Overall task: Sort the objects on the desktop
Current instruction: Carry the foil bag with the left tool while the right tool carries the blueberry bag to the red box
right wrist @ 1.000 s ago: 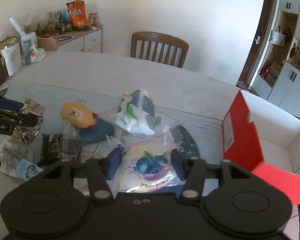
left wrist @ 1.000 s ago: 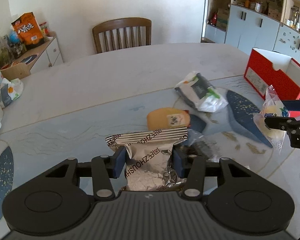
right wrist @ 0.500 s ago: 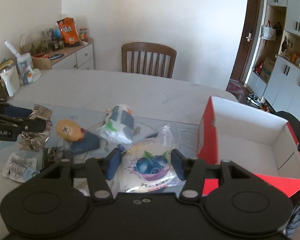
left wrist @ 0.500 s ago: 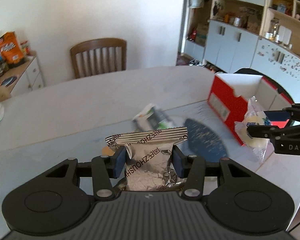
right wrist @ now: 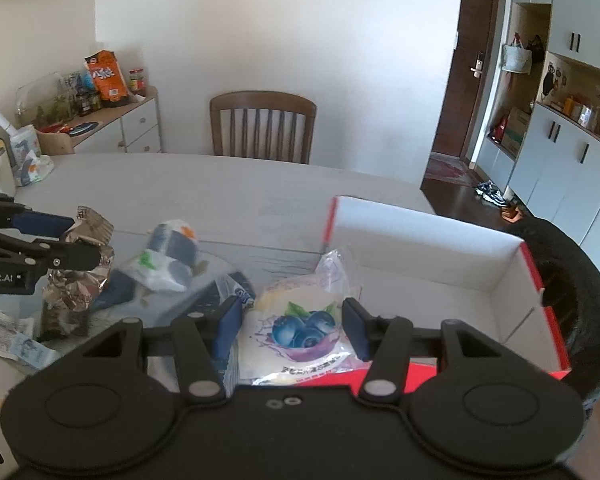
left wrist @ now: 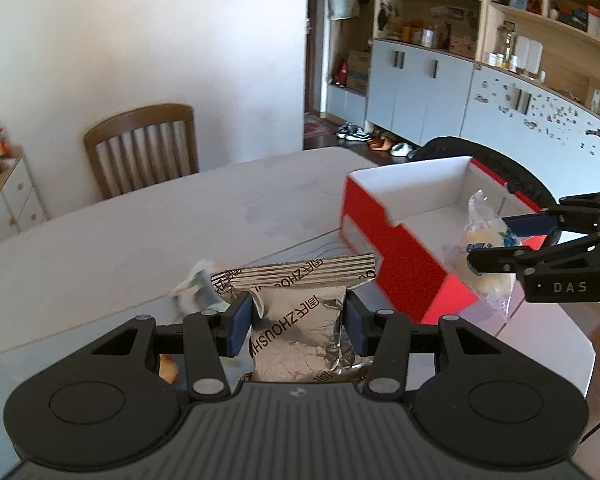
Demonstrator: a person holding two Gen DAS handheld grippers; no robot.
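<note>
Grasping the blueberry bun packet, the right hand-held gripper hangs seemingly just over the near wall of the red box, nearer than the left hand-held gripper, which clenches the foil snack bag to the box's left.

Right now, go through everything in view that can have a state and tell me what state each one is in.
Left gripper: shut on the foil packet, held above the table.
Right gripper: shut on the blueberry packet, held at the near edge of the box.
Box: open, empty as far as its floor shows.
White-blue bag: lying on the table.
Door: shut.
Chair: pushed to the table.
</note>
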